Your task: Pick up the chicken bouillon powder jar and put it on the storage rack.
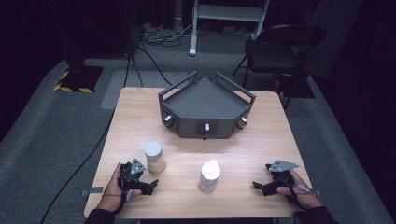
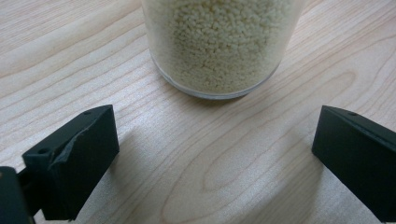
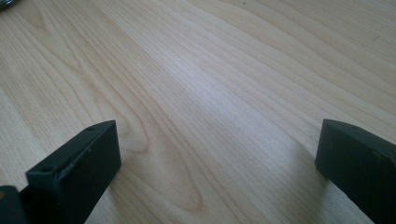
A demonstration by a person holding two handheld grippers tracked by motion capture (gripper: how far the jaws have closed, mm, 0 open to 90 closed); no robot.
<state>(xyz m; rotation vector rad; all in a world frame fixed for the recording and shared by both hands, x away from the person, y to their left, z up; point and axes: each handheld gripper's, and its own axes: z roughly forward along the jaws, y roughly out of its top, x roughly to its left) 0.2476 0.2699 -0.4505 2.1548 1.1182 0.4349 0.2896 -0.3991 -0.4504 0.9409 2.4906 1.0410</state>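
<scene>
Both tongs rest low on the table (image 1: 243, 154), jaws spread wide and empty. The left gripper (image 1: 150, 183) sits just beside a clear jar (image 1: 154, 157) with a grey lid, filled with pale grains. The right gripper (image 1: 258, 185) lies well apart from it, facing a white bottle (image 1: 209, 175) that stands between the two hands.

In the left gripper view the jar (image 2: 219, 46) stands upright straight ahead, centred between the jaws but beyond their tips, not touching either. The right gripper view has bare wood (image 3: 210, 93) between its jaws.

The step in hand looks like the approach, before any grasp. The left tongs appear lined up on the jar. The next move would call for sliding them forward until the jaws flank the glass, then closing gently on its round wall, low enough to keep it from tipping.

A dark tray (image 1: 205, 100) with raised rails stands empty at the table's far side, well apart from both containers.
</scene>
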